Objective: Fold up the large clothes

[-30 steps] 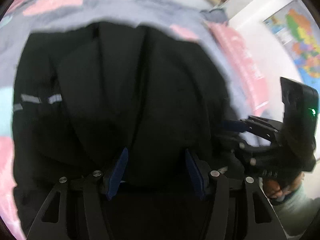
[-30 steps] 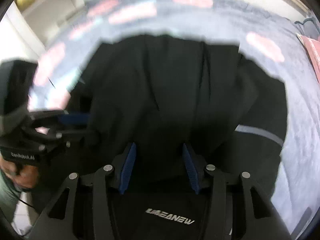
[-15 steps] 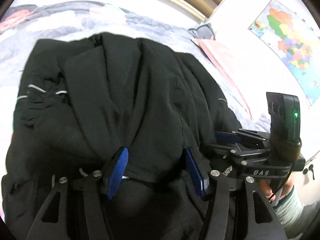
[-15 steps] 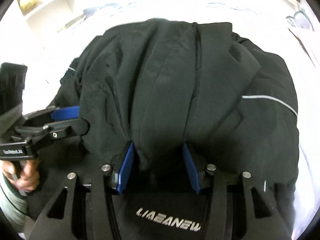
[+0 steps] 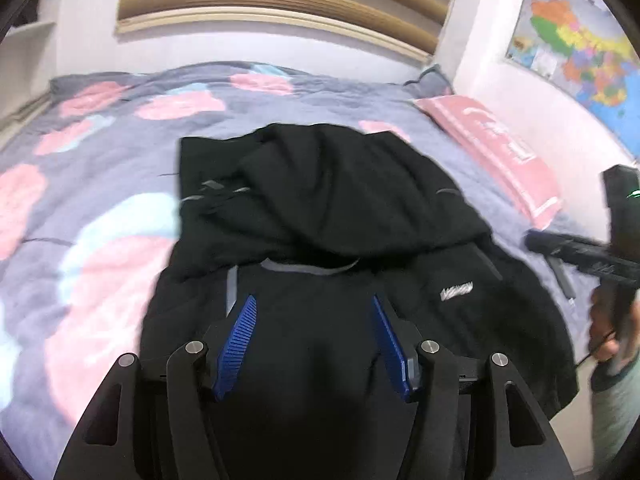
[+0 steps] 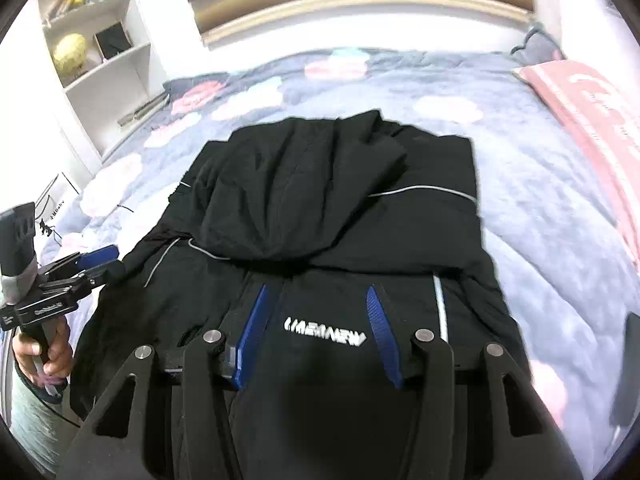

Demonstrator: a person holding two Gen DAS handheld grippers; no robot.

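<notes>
A black jacket with thin grey piping lies on the bed, its upper part with the hood folded down over the body. A white logo shows on the near part. My left gripper hovers over the jacket's near end, open, with no cloth pinched between its blue pads. My right gripper hangs above the logo; its jaws are opening and hold nothing. In the right wrist view, the left gripper is at the jacket's left edge. In the left wrist view, the right gripper is blurred at the jacket's right edge.
The bed cover is grey with pink and pale blue patches. A pink pillow lies along the right side below a wall map. A white bookshelf stands left of the bed, and a slatted headboard stands behind it.
Both grippers have drawn back and risen from the jacket. The fold of cloth that sat between their fingers now lies on the jacket, and far more of the bed shows.
</notes>
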